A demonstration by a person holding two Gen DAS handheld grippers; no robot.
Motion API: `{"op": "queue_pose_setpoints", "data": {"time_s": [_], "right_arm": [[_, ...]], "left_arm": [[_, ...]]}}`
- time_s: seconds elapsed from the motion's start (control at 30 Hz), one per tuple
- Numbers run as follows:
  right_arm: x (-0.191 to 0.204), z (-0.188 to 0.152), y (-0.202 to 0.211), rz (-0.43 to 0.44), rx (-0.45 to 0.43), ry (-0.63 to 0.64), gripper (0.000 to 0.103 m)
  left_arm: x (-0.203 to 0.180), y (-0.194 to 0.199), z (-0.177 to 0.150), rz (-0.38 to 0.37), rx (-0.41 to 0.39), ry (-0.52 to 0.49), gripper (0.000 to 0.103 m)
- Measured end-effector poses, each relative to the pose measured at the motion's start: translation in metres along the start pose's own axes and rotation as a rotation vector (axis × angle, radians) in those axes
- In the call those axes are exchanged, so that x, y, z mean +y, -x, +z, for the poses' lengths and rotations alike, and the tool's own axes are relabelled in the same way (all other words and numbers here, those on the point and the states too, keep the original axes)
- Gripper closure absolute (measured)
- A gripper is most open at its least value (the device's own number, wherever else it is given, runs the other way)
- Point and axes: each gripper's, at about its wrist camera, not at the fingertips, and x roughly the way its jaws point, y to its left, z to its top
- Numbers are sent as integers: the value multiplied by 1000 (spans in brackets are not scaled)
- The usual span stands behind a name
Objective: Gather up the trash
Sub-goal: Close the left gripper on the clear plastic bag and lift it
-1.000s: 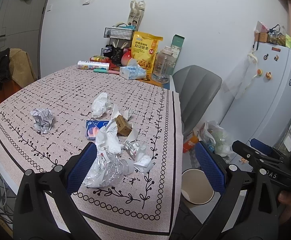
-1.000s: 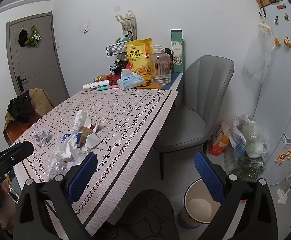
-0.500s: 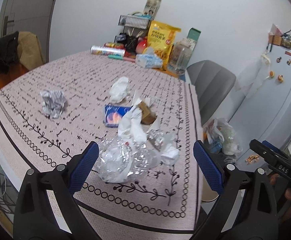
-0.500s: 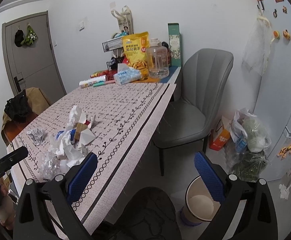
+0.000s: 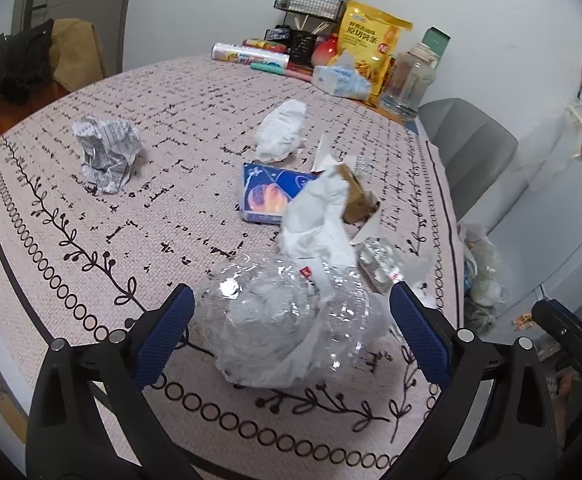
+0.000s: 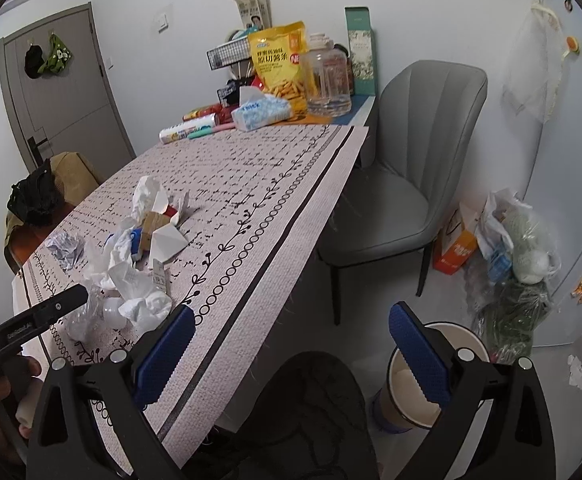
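A: Table (image 5: 91, 208)?
B: Trash clustered near its edge. Crumpled clear plastic (image 5: 287, 320) sits between the wide-apart left gripper (image 5: 291, 328) fingers, untouched.
A: Right gripper (image 6: 291, 344)?
B: Wide apart, empty, above the bin (image 6: 463, 340).

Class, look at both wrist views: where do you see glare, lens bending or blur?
Left wrist view: glare spots on the crumpled clear plastic; the tablecloth border bows from fisheye bending. Right wrist view: the door frame curves, corners go black, the bin stays fairly sharp.
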Motion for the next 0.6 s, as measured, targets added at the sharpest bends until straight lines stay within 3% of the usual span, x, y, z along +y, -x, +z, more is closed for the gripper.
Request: {"op": "queue_pose_setpoints", "data": {"time_s": [0.13,0.23,0.6], "right_arm": [[8,1,-13,19,29,6,8],[16,1,-20,34,43,20,8],[58,-1,-42,99,95,104,8]], "left_arm": [[12,-9,3,12,15,40,6],[21,-18,3,-25,34,85,6],[24,-15,1,-86,40,89,12]]}}
